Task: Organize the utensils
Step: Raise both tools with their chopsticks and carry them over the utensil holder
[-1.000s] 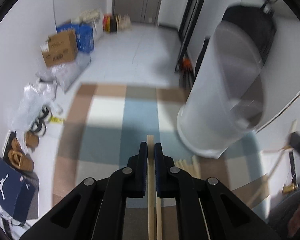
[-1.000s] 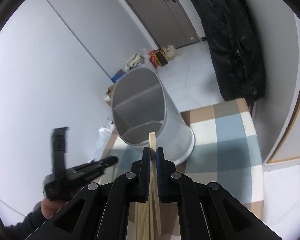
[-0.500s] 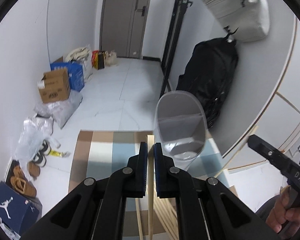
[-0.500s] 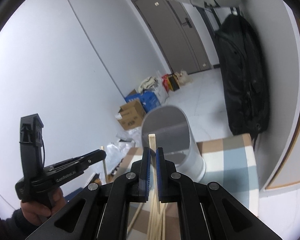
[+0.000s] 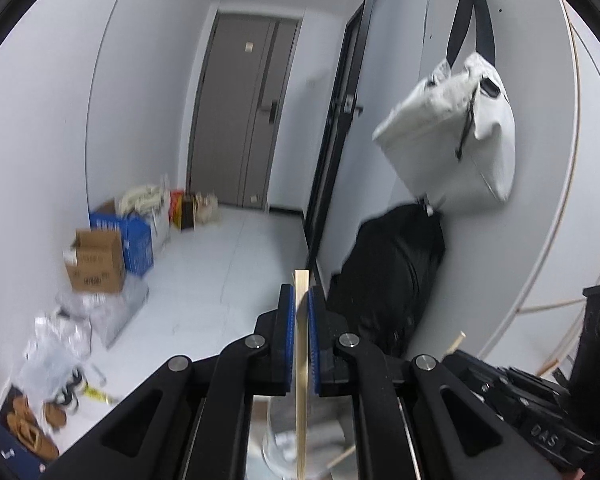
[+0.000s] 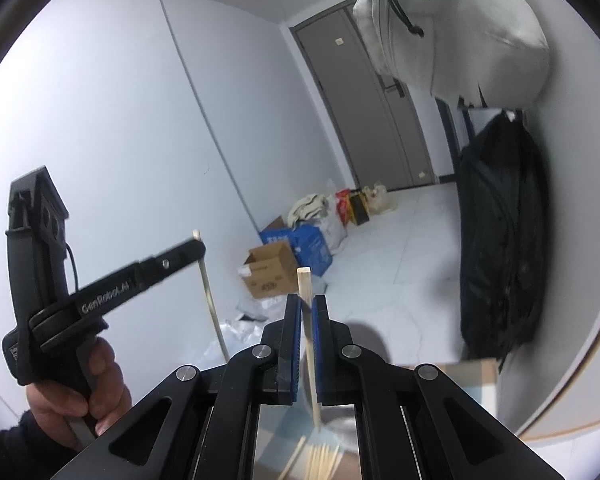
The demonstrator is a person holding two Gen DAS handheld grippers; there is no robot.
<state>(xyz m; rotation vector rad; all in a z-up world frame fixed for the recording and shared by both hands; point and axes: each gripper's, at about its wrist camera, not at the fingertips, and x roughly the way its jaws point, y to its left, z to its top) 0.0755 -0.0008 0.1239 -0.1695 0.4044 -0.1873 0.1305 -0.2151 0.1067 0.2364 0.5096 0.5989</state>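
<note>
My left gripper [image 5: 301, 294] is shut on a pale wooden chopstick [image 5: 301, 360] that runs down between its blue pads, its tip poking just above them. Below it, the rim of a translucent white container [image 5: 278, 446] shows at the frame's bottom. My right gripper [image 6: 307, 305] is likewise shut on a chopstick [image 6: 305, 282]. The right wrist view shows the left gripper [image 6: 196, 247] at the left, held by a hand [image 6: 100, 384], its chopstick [image 6: 210, 300] hanging down. Several loose chopsticks [image 6: 320, 458] lie on the checked rug [image 6: 472, 372] below.
A hallway lies ahead with a grey door [image 5: 244, 120]. A cardboard box [image 5: 96, 260], a blue box [image 5: 138, 240] and bags line the left wall; shoes [image 5: 28, 428] lie nearer. A black bag [image 5: 396, 272] and a white bag [image 5: 456, 136] hang at the right.
Both grippers have risen and tilted upward, each still shut on its chopstick. The container and rug have dropped from mid-frame to the bottom edge of both views.
</note>
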